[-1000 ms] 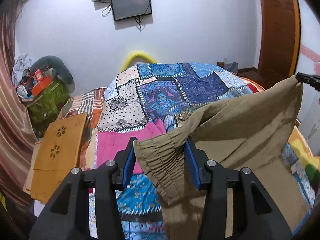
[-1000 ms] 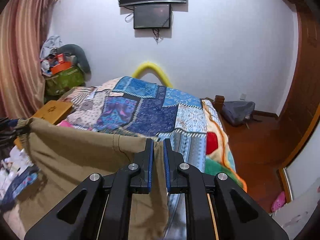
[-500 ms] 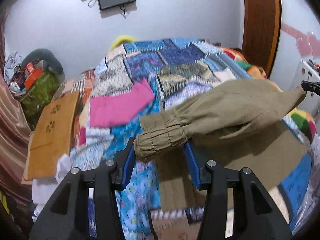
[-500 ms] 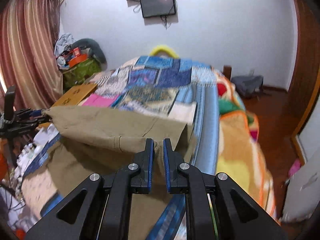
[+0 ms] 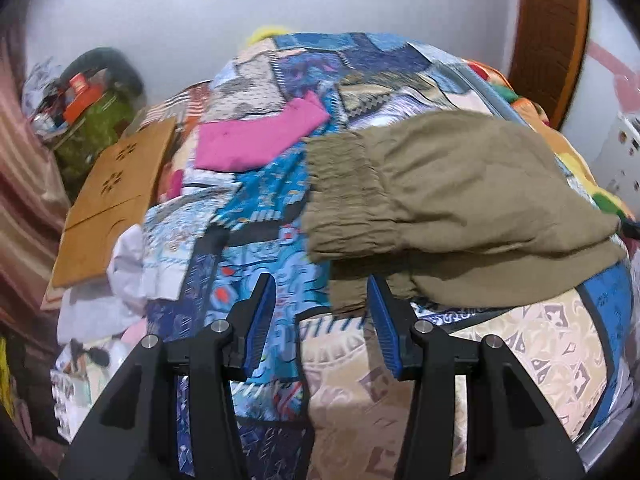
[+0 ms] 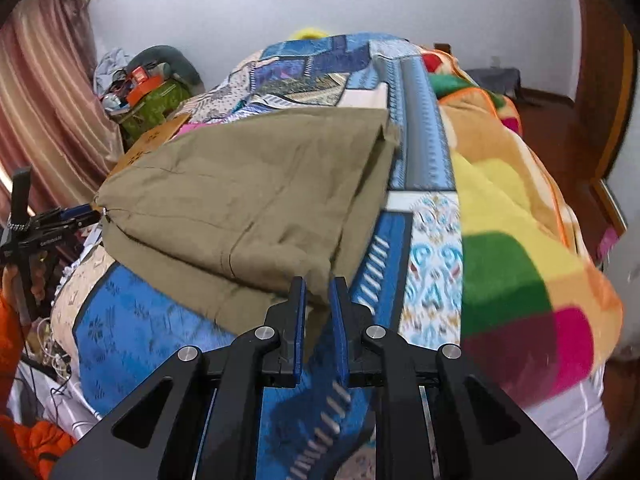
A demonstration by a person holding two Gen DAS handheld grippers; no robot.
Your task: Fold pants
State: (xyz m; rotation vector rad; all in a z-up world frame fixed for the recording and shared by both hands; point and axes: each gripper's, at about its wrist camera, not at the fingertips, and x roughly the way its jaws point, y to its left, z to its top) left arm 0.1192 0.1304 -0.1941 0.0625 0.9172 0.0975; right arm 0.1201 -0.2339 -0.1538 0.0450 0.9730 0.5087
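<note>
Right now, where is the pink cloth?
In the left wrist view the pink cloth lies flat on the patchwork bedspread, left of the folded khaki pants and right of the wooden board.

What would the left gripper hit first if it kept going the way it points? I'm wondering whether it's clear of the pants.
Probably the patchwork bedspread: only that shows between the left gripper's open fingers. The olive pants overlap just the right finger, so it may brush their lower edge; depth is unclear.
</note>
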